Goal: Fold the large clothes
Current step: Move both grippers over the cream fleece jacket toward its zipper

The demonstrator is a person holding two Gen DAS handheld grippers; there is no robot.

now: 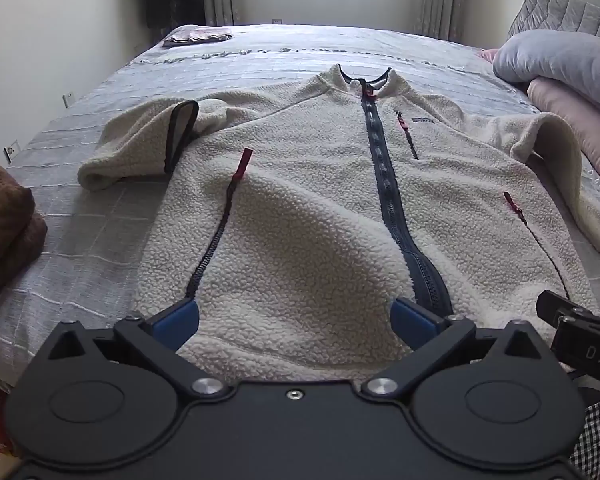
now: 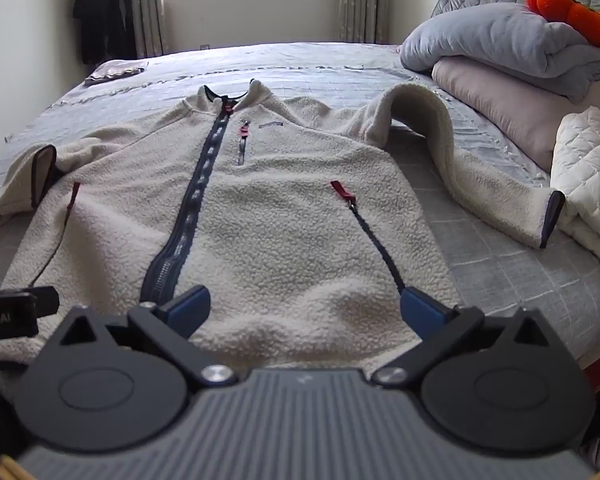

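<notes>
A cream fleece jacket [image 1: 308,208] lies front up on the bed, collar far, hem near, with a dark centre zipper [image 1: 384,176] and red pull tabs. Its left sleeve [image 1: 140,144] is folded in beside the body. Its right sleeve [image 2: 452,160] arches out towards the pillows. My left gripper [image 1: 296,320] hovers wide open over the hem, left of the zipper, nothing between its blue pads. My right gripper [image 2: 306,308] is likewise wide open above the hem [image 2: 300,340], right of the zipper [image 2: 196,196]. Each gripper shows at the edge of the other's view.
The bed has a grey checked cover [image 1: 100,240]. Stacked grey and pink pillows [image 2: 508,64] and a white quilt [image 2: 588,184] crowd the right side. A brown garment [image 1: 8,224] lies at the left edge. A small folded cloth [image 1: 198,36] rests at the far corner.
</notes>
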